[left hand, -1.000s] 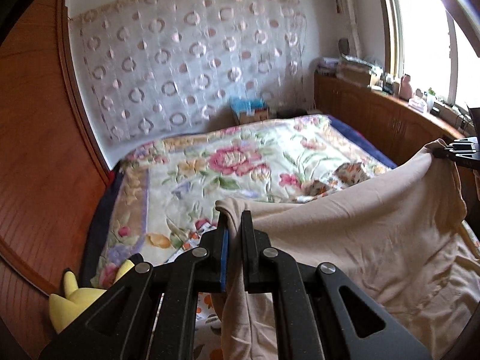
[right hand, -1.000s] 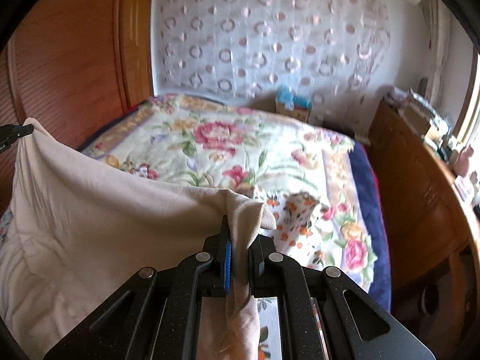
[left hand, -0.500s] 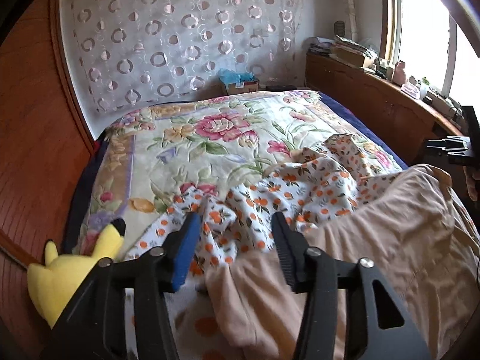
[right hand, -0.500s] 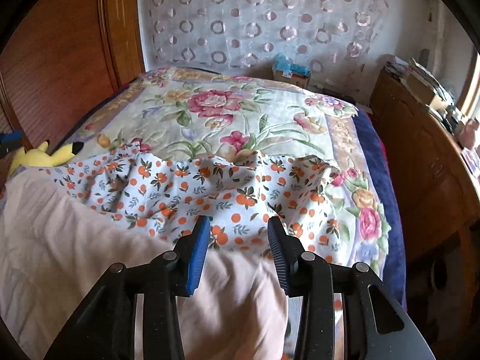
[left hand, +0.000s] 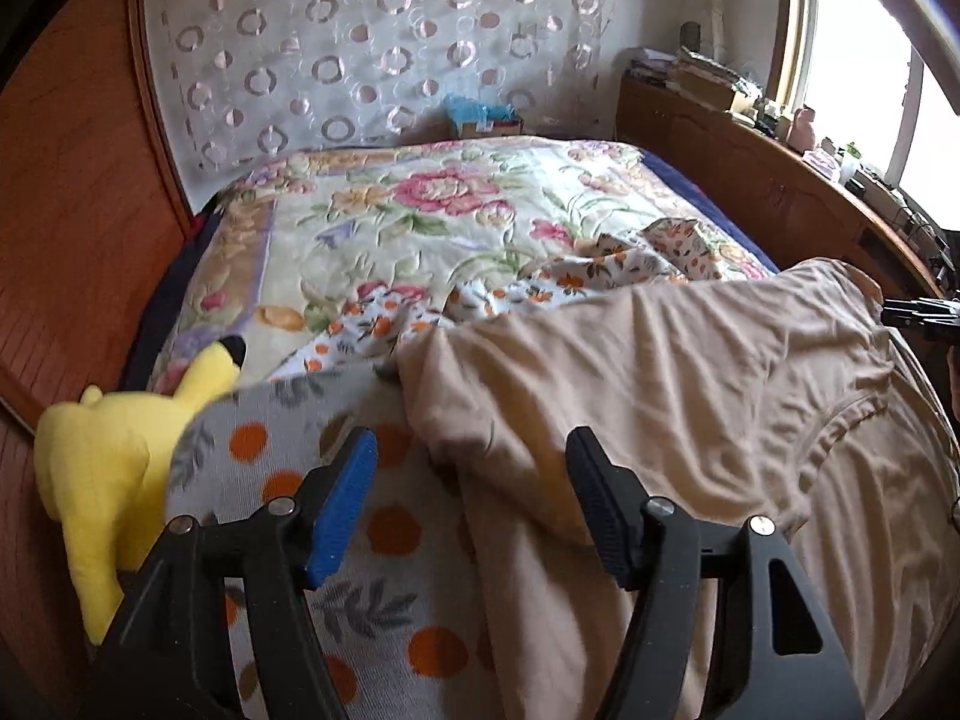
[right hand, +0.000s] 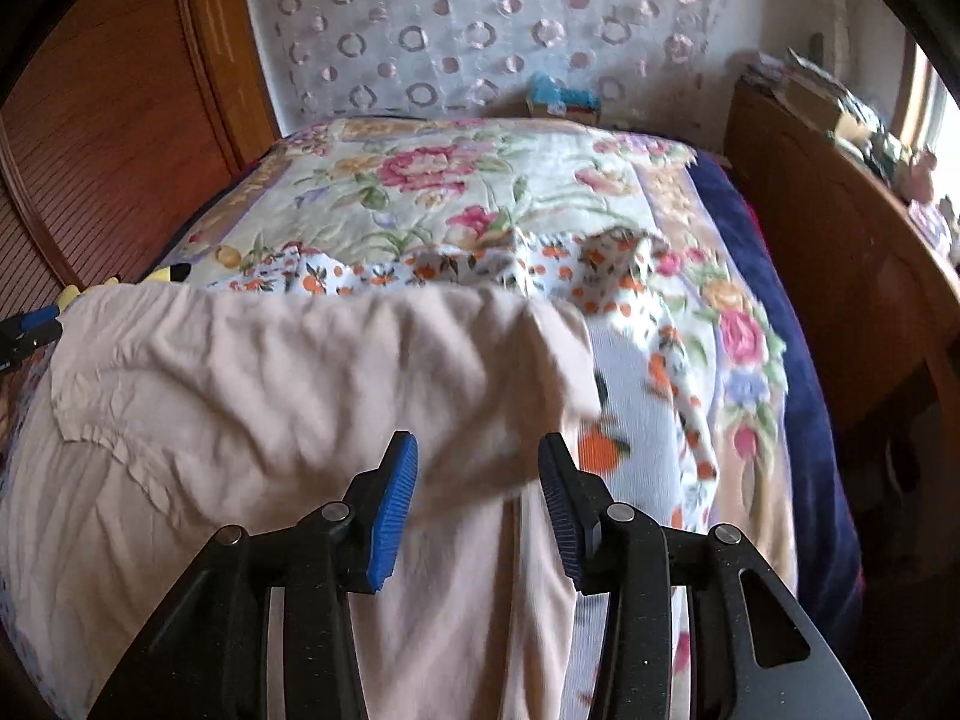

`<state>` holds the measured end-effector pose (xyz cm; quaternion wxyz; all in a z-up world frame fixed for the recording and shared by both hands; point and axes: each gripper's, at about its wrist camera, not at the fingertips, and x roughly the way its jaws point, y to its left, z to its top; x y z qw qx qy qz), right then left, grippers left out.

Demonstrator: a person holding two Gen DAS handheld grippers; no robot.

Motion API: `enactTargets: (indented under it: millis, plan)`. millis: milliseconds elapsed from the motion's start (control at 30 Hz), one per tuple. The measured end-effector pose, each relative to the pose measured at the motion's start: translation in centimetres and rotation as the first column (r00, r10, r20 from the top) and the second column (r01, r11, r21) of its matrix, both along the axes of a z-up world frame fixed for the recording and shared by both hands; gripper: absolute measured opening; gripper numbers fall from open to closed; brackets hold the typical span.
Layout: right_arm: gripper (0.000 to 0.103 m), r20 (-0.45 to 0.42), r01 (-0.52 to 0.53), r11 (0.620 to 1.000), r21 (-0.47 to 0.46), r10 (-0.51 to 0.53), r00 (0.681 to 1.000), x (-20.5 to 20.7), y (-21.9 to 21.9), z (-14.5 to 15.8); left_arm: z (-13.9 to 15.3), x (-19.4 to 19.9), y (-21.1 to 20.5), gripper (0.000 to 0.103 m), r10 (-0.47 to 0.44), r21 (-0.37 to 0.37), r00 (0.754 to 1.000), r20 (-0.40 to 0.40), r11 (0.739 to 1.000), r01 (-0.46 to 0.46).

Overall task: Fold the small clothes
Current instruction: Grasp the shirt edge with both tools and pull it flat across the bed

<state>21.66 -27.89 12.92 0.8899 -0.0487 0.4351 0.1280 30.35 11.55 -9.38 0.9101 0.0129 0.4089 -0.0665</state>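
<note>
A beige garment [left hand: 690, 372] lies spread on the near part of the bed, on top of a white cloth with orange dots [left hand: 372, 528]. It also shows in the right wrist view [right hand: 270, 384], with the dotted cloth [right hand: 636, 420] beyond its right edge. My left gripper [left hand: 468, 468] is open and empty, just above the garment's left corner. My right gripper [right hand: 477, 468] is open and empty, just above the garment's right corner. Each gripper's tip shows at the edge of the other's view.
The bed carries a floral quilt [left hand: 420, 204]. A yellow plush toy [left hand: 114, 462] lies at the bed's left edge by the wooden wall panel [left hand: 72, 192]. A wooden ledge [left hand: 750, 168] with clutter runs along the right, under a window. A blue box [right hand: 561, 99] sits at the bed's far end.
A second ago both grippers were shut on the beige garment's corners and held it up. They opened and let it fall flat on the bed, and now hover just above it.
</note>
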Motion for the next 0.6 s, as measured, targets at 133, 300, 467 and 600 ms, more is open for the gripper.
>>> enactTargets:
  millis: [133,300,467,600]
  plan:
    - [0.044,-0.02,0.014,1.0,0.006,-0.013,1.0,0.4,-0.6,-0.4,-0.8,0.0,0.4,0.066,0.014,-0.011,1.0,-0.022,1.0,-0.014]
    - [0.05,-0.02,0.006,1.0,0.029,-0.006,1.0,1.8,-0.4,-1.6,-1.0,0.3,0.6,0.066,0.014,-0.029,0.999,-0.035,0.999,-0.015]
    - [0.05,0.001,0.002,0.999,0.034,-0.002,1.0,3.2,0.8,-3.1,-0.7,0.4,0.3,0.066,-0.002,-0.057,1.0,-0.023,0.998,0.001]
    - [0.05,0.018,-0.002,1.0,0.022,0.002,1.0,5.0,1.7,-5.0,-0.3,1.1,0.0,0.048,-0.018,-0.08,1.0,-0.025,0.997,0.016]
